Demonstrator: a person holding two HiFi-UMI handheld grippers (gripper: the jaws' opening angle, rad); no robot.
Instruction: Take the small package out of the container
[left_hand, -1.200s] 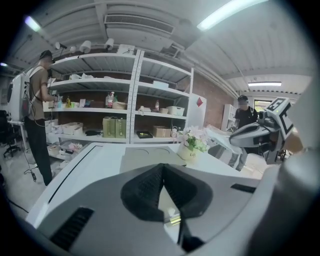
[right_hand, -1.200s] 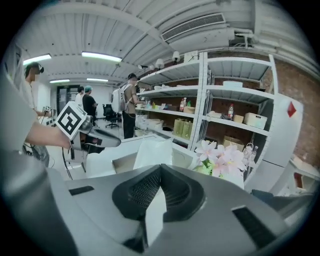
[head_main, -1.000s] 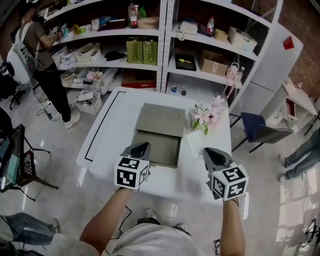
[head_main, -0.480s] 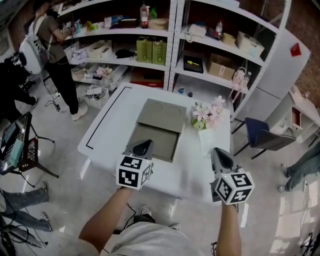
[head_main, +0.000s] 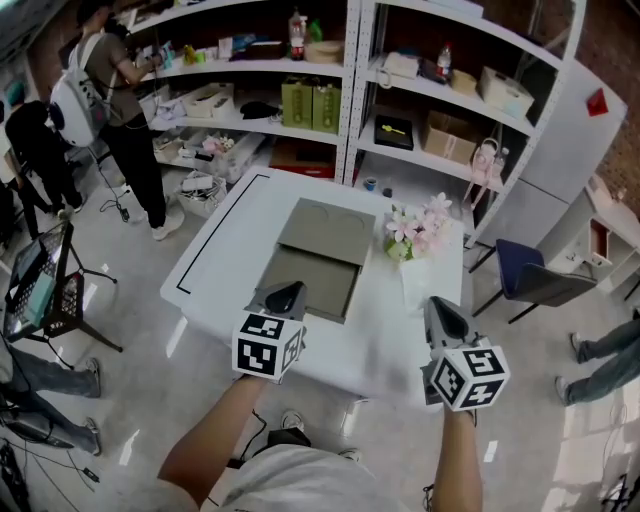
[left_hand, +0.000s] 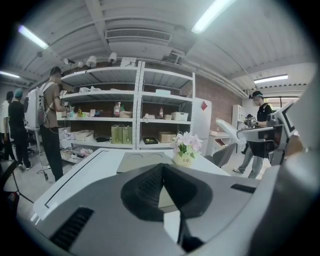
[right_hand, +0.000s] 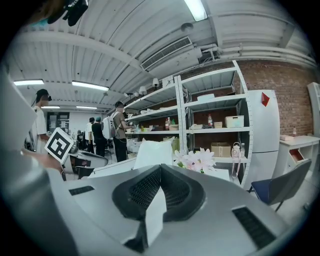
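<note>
A flat olive-grey container (head_main: 312, 278) lies open in the middle of the white table (head_main: 230, 240), its lid (head_main: 325, 228) folded back; I see nothing inside it. My right gripper (head_main: 433, 303) is right of the container, shut on a thin white small package (head_main: 415, 285). The package sticks out past the jaw tips (right_hand: 152, 152) in front of the flowers. The left gripper view shows that package (left_hand: 231, 131) from the side. At the container's near edge my left gripper (head_main: 290, 290) is shut, with nothing between its jaws.
A pot of pink flowers (head_main: 420, 228) stands right of the container, just beyond the package. Loaded shelves (head_main: 350, 90) rise behind the table. People stand at the far left (head_main: 110, 90). A blue chair (head_main: 530, 280) is to the right.
The right gripper and the package have drifted a little right and toward me, away from the container. The left gripper has hardly moved. The head view has shifted slightly.
</note>
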